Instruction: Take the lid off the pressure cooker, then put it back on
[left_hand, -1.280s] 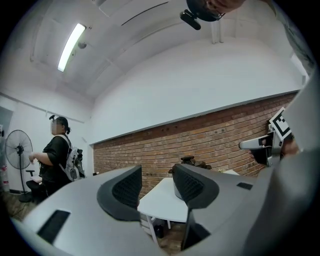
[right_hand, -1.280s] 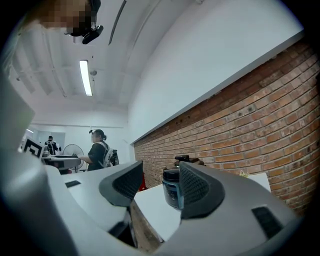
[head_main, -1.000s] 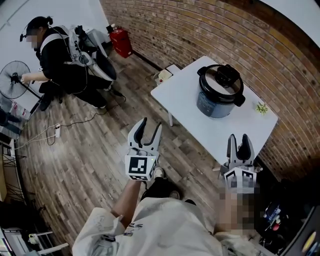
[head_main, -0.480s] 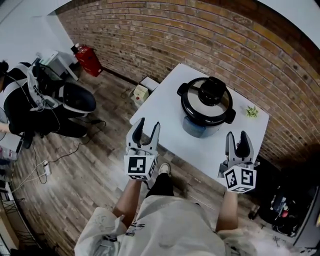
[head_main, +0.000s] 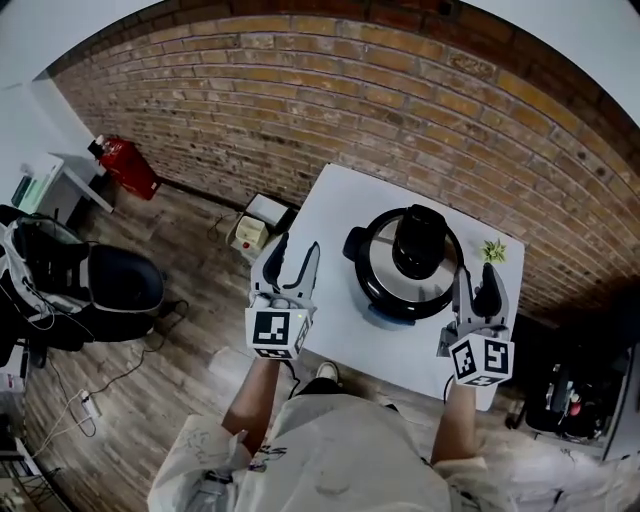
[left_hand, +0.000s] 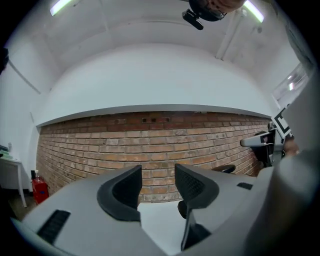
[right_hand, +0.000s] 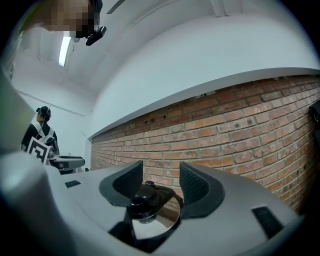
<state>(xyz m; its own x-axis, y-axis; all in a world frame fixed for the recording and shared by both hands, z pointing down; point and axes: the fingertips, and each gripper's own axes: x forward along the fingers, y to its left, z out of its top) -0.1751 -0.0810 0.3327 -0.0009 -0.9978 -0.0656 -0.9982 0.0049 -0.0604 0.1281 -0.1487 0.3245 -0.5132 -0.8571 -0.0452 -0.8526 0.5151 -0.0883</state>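
Pressure cooker (head_main: 404, 272) ctr frame on table (head_main: 345, 200), w/ lid (head_main: 420, 240) on top — left gripper (head_main: 297, 246) just left, right gripper (head_main: 475, 271) lower right, brick wall (head_main: 300, 90) behind.

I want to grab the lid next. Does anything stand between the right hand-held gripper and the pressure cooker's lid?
Nothing visible does. The right hand-held gripper, jaws apart and empty, is close beside the lid. In the right gripper view the lid shows straight ahead past the jaws, with only bare white table nearby.
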